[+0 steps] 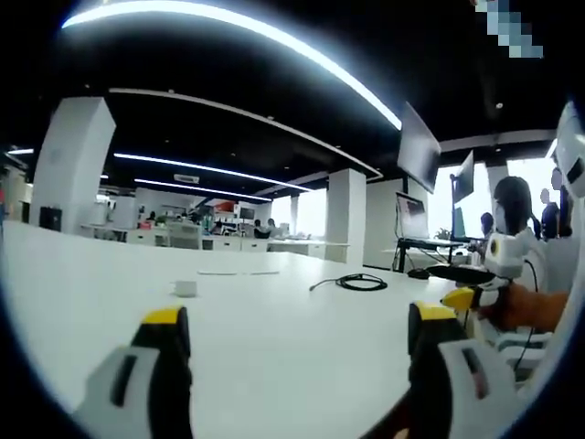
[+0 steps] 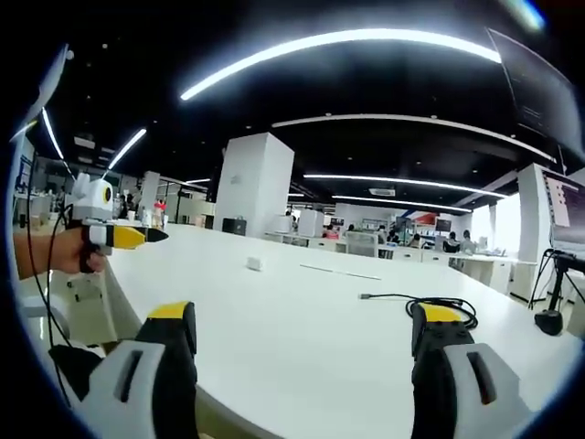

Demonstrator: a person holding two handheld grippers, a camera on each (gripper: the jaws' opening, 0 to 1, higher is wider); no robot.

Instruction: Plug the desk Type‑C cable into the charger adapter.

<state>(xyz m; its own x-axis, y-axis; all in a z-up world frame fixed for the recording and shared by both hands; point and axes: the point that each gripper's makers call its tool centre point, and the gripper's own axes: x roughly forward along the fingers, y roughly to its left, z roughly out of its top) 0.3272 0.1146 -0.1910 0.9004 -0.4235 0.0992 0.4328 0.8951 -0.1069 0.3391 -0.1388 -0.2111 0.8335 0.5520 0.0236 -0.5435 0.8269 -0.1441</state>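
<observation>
Left gripper (image 1: 297,334), right gripper (image 2: 302,334): jaws spread, empty; charger adapter (image 1: 186,288) beyond left jaw, coiled cable (image 2: 437,306) beyond right jaw, on white table (image 2: 302,311)

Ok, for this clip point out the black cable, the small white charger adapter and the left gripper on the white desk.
black cable (image 2: 437,305), right gripper view, on its coiled part.
charger adapter (image 1: 186,288), left gripper view, on its front face.
left gripper (image 2: 135,236), right gripper view, at its yellow tips.

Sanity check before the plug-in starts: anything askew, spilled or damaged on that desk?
Nothing stands out. The black cable lies loosely coiled on the white desk, one end trailing out flat. The small white adapter sits apart from it, untouched. Both hand-held grippers, left and right, are open and empty.
</observation>
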